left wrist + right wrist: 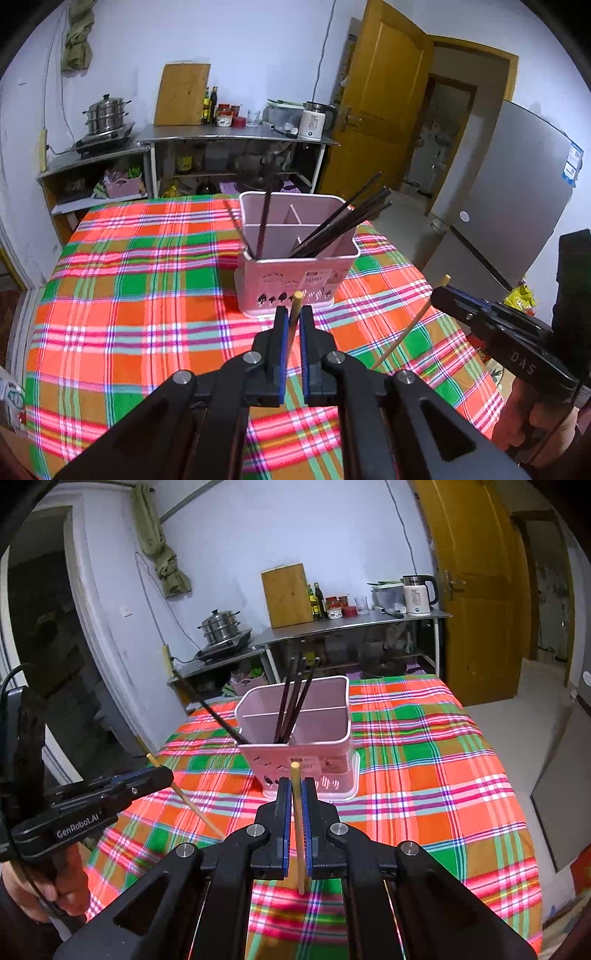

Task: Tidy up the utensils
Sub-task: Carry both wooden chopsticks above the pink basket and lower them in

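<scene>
Pale wooden chopsticks are clamped, one each, in the left tongs [294,318] and right tongs [296,789], near the pink caddy [295,254] on the plaid tabletop [147,295].

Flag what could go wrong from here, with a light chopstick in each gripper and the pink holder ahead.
1. The left gripper and right gripper each pinch one light chopstick partway along; a thin round stick could pivot or slip.
2. Dark chopsticks already lean across the pink holder, so an incoming tip might catch on them.
3. The holder looks light; a push on its rim could slide or tip it on the plaid cloth.
</scene>
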Demonstrator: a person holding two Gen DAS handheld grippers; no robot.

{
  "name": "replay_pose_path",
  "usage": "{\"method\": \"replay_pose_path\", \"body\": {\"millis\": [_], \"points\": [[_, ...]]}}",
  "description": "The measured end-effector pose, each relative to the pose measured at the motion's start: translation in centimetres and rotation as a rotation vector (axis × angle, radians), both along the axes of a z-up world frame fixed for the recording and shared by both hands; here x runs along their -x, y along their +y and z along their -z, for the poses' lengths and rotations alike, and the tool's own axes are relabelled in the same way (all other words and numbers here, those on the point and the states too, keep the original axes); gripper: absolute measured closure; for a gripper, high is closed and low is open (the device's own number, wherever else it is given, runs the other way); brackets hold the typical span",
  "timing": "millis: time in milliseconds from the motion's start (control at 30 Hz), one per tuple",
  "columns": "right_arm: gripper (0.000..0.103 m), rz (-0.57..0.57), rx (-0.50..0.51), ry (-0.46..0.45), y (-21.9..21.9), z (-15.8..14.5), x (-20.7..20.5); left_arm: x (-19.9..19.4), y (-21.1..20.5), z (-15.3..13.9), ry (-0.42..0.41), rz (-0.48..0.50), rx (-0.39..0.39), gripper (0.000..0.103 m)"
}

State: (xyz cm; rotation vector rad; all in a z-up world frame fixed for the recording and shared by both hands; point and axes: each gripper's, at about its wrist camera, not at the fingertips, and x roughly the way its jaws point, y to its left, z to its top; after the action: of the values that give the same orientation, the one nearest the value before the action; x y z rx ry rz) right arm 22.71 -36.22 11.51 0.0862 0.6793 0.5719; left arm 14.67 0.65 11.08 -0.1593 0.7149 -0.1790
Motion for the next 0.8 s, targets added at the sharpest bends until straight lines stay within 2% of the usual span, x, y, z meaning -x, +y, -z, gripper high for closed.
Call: {"method": "replay_pose_path", "body": {"millis": [400, 800], "points": [[0.098, 0.003, 0.032, -0.005, -0.8, -0.4, 2.6, 2.2, 0.3, 0.2, 0.041, 0.007, 0.002, 0.097], [0.098, -0.012, -0.039, -0.056, -0.3, -2.1, 2.2, 1.8, 1.8, -1.2, 0.012, -0.005, 0.047, 0.097]]}}
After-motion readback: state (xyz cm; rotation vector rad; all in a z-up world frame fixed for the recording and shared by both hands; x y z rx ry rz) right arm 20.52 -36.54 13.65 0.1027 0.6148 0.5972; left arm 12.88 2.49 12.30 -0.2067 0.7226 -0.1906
